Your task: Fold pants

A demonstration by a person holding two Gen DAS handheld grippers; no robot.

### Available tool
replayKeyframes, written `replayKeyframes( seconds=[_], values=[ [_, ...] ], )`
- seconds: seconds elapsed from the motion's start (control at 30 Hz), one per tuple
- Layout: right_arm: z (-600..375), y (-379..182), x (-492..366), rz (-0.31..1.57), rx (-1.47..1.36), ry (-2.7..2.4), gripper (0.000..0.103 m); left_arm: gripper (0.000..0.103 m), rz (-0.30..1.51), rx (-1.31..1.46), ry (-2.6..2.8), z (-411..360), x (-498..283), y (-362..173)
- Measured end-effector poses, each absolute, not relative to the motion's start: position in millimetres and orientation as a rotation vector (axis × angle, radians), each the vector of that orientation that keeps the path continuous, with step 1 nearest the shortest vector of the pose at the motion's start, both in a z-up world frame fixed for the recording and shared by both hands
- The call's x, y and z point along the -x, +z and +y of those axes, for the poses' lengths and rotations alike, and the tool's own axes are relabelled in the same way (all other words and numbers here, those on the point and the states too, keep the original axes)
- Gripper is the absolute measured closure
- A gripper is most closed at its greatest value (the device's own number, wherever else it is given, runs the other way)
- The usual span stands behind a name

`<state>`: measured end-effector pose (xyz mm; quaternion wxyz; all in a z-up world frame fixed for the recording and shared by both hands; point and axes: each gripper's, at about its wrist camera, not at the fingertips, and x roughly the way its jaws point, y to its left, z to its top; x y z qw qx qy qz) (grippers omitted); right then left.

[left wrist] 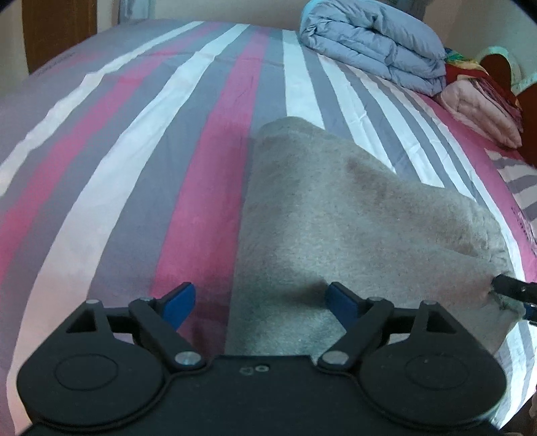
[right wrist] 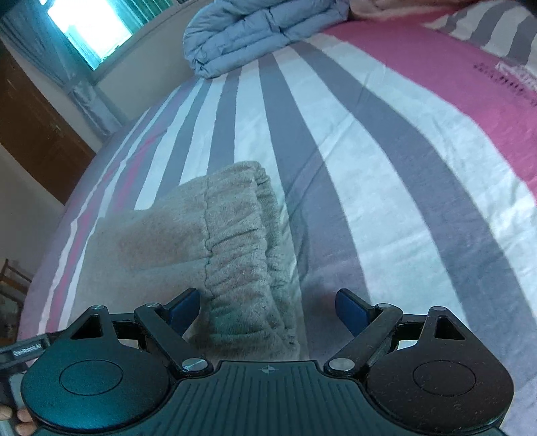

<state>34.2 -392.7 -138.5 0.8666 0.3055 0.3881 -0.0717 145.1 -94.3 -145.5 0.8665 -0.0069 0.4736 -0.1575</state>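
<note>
1. Pants [left wrist: 335,214] of grey-beige fleece lie folded on the striped bed [left wrist: 134,167]; we see the gathered waistband [right wrist: 241,255] in the right wrist view.
2. Our left claw [left wrist: 258,302] stands with its blue pads wide apart over the near left edge of the pants, one pad above the bedsheet, the other above the fleece; neither presses on the cloth.
3. Our right claw [right wrist: 266,307] is also spread wide, with the waistband end lying between and below its pads; we see no pad pinching it.
4. In the left wrist view, the right claw's black tip shows at the far right edge, at the waistband corner.
5. A folded blue-grey quilt [left wrist: 376,43] sits at the far end of the bed, with pink folded bedding [left wrist: 480,114] beside it.
6. A window [right wrist: 90,23] glows beyond the bed.
</note>
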Motion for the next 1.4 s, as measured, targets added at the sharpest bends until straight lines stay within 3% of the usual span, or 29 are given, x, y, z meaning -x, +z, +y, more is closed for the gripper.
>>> replayKeyframes(
  seconds=[0.23,0.37,0.43,0.53,0.6,0.97,1.03,1.07,1.1,1.2,1.27,1.37,1.4],
  values=[
    [-354,-93,-13,0.574,-0.455,-0.032,0.016,0.024,0.972,0.02,-0.413,-91,-111,-142],
    [-326,-100,-19,0.666,-0.283,-0.069,0.016,0.024,0.998,-0.014,-0.403,-92,-96,-158],
    [-322,-129,-27,0.84,-0.228,-0.112,0.016,0.024,1.017,0.001,-0.407,-88,-97,-157],
    [-348,-148,-9,0.835,-0.488,-0.1,0.016,0.029,1.015,0.045,-0.403,-80,-109,-142],
    [-359,-139,-5,0.791,-0.533,-0.086,0.016,0.024,0.989,0.042,-0.365,-75,-122,-135],
    [-420,-167,-34,0.856,-0.958,0.071,0.016,0.016,1.11,0.173,-0.466,-75,-178,-169],
    [-425,-169,-40,0.871,-0.96,0.091,0.018,0.022,1.113,0.177,-0.506,-81,-180,-172],
    [-425,-169,-42,0.876,-0.959,0.092,0.024,0.029,1.114,0.18,-0.519,-85,-181,-174],
    [-429,-171,-48,0.892,-0.947,0.089,0.039,0.034,1.116,0.185,-0.533,-88,-181,-174],
    [-430,-172,-44,0.891,-0.966,0.092,0.048,0.049,1.108,0.187,-0.524,-89,-178,-173],
    [-433,-171,-40,0.882,-1.003,0.102,0.05,0.056,1.1,0.191,-0.514,-87,-176,-170],
    [-435,-172,-40,0.884,-0.915,0.097,0.05,0.055,1.082,0.141,-0.501,-93,-173,-168],
    [-430,-173,-40,0.887,-0.888,0.093,0.045,0.054,1.08,0.115,-0.494,-98,-174,-168]
  ],
)
